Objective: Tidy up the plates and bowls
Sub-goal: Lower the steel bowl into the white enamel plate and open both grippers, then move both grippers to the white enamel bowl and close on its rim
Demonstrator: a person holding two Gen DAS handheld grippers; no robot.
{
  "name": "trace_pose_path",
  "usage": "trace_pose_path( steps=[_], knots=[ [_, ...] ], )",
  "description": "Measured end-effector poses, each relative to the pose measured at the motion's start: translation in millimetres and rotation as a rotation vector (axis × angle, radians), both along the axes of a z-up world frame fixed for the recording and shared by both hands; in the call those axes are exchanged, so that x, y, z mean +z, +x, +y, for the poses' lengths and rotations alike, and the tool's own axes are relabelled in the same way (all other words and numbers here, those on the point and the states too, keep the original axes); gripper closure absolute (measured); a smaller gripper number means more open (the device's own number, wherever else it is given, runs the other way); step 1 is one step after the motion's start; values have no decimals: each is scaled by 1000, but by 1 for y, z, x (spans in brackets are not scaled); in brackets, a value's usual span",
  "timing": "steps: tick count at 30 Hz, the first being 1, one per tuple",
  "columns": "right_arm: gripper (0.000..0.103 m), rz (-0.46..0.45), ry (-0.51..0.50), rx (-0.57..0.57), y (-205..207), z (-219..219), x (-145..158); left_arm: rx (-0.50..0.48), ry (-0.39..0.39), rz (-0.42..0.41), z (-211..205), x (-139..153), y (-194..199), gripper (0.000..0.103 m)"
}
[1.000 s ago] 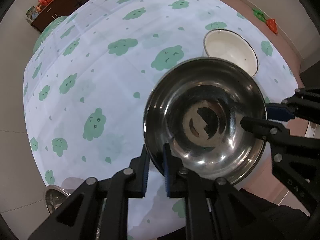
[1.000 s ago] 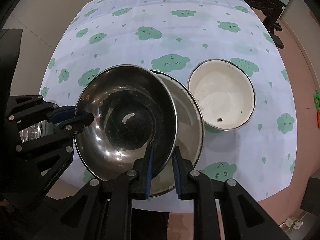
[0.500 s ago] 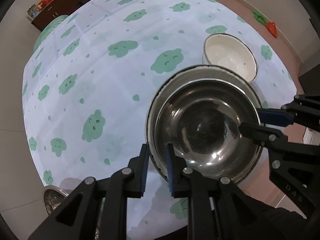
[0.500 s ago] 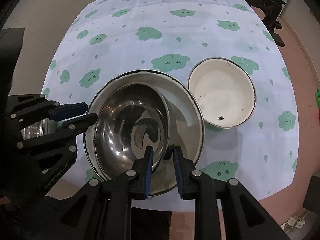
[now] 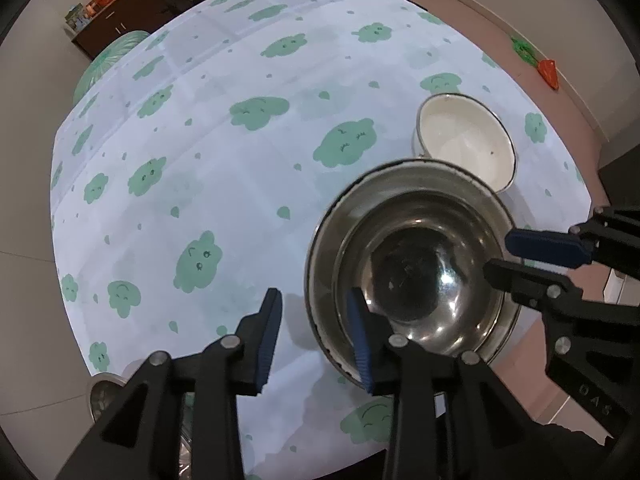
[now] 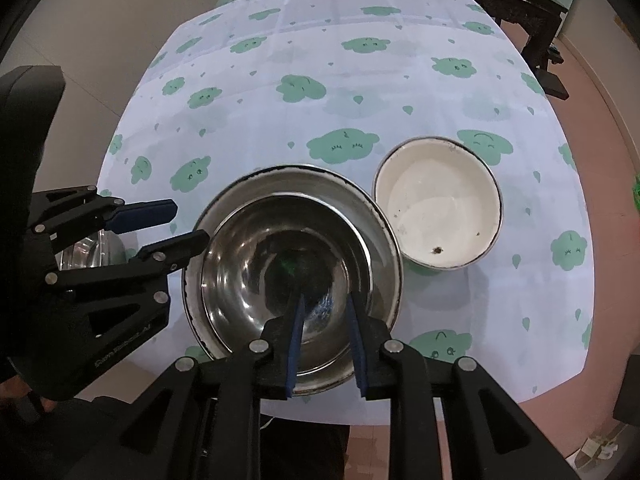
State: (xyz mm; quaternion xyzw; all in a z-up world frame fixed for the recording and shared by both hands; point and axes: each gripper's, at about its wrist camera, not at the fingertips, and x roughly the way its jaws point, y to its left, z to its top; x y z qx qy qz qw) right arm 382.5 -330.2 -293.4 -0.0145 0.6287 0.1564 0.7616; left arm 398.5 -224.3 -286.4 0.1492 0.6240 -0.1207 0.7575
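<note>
A shiny steel bowl [image 5: 416, 276] [image 6: 280, 280] sits nested inside a wider steel bowl [image 5: 420, 165] [image 6: 296, 171] on the cloud-print tablecloth. My left gripper [image 5: 314, 332] [image 6: 188, 224] straddles the left rims of both; its jaws are opening and the pads stand clear of the metal. My right gripper [image 6: 326, 320] [image 5: 496, 254] hangs over the opposite rim with a narrow gap, the rim passing between the fingers without visible pressure. A white enamel bowl [image 5: 464, 140] [image 6: 436, 216] stands just beyond, touching the wide bowl's far side.
Another small steel bowl [image 5: 100, 392] [image 6: 88, 252] lies below my left gripper at the table's near corner. The tablecloth [image 5: 240, 200] stretches far back. Dark furniture [image 6: 520, 4] stands past the far edge, and the near table edge lies under both grippers.
The steel bowl came down from mid-air and settled into the wider bowl. My left jaws went from shut on its rim to spread apart; the right jaws loosened slightly.
</note>
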Motion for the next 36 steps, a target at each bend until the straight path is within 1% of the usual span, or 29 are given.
trace_pose_path(
  steps=[9, 13, 20, 28, 36],
  knots=[
    [79, -22, 29, -7, 5, -6, 6, 12, 2, -7, -2, 1, 5, 65],
    [79, -36, 40, -18, 7, -12, 10, 22, -1, -16, -6, 3, 11, 60],
    [79, -57, 47, -59, 13, -29, 13, 36, -12, -25, -13, 7, 21, 59],
    [79, -65, 40, -121, 23, -59, 9, 19, -23, -32, -37, 11, 42, 59],
    [79, -45, 28, -161, 33, -84, -3, -15, -16, -24, -60, 4, 60, 59]
  ],
)
